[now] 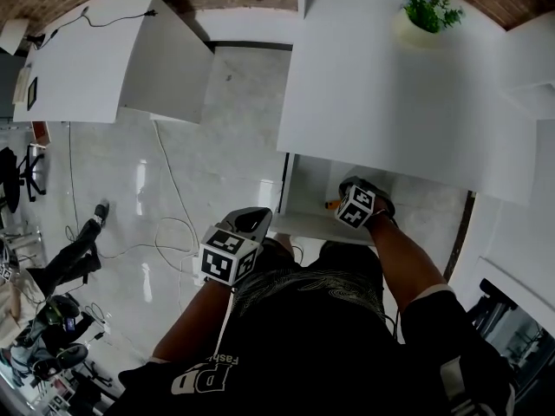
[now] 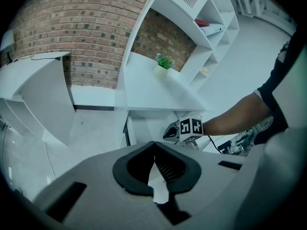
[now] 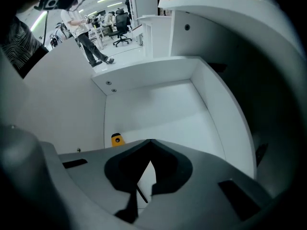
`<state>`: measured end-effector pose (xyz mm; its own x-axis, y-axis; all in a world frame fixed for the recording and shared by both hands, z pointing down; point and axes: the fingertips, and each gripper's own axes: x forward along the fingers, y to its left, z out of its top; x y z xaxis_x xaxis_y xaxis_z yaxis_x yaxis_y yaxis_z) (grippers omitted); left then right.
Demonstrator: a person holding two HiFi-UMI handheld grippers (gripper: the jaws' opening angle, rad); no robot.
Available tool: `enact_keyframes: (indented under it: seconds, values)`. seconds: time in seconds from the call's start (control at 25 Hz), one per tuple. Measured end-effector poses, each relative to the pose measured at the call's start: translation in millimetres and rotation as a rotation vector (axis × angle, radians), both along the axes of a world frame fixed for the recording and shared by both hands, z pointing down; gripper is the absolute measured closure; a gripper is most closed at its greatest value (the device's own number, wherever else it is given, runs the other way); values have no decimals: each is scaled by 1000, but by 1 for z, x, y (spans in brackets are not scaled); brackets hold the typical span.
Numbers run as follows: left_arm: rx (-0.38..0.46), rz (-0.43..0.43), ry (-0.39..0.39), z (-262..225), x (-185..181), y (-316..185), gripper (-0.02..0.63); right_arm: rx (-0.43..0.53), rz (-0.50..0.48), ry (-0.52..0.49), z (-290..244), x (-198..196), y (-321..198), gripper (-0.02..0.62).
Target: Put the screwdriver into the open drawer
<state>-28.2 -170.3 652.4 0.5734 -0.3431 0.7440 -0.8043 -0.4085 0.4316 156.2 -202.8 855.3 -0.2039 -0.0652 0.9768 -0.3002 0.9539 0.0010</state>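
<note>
**Screwdriver in the drawer, right jaws closed over it**

The right gripper (image 3: pixel 151 142) points steeply down into the open drawer (image 3: pixel 163 104), its jaws pressed together at the tips. The screwdriver (image 3: pixel 117 139) is inside the drawer. Its yellow handle shows near a side wall and its thin dark shaft through the gap behind the tips; whether the pads nip it cannot be told. The placing step appears finished or nearly so, and the next move calls for a straight lift clear of the walls. The left gripper (image 2: pixel 153 143), jaws together and empty, hangs near the waist. The white desk top (image 1: pixel 381 85), bearing a potted plant (image 1: pixel 427 11), overhangs the drawer's rear. Cables (image 1: pixel 173 232) trail across the floor.
</note>
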Motion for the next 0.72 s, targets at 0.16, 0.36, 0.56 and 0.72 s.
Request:
enact_keyframes:
  seconds: [0.16,0.36,0.56,0.72]
  values:
    - [25,24,28,-11,5,-7,588,-12,44,-11,-15,-2,6,591]
    - [53,72,56,-26,11,-15,588,2,133,-51,-41,-5,11,591]
    - [111,162,91,-41,23,-34,588,71,261,-87,-75,2,-1,591]
    - [157,242,118,-56,36,-40,588,134,377,-122,-108,11,-5,591]
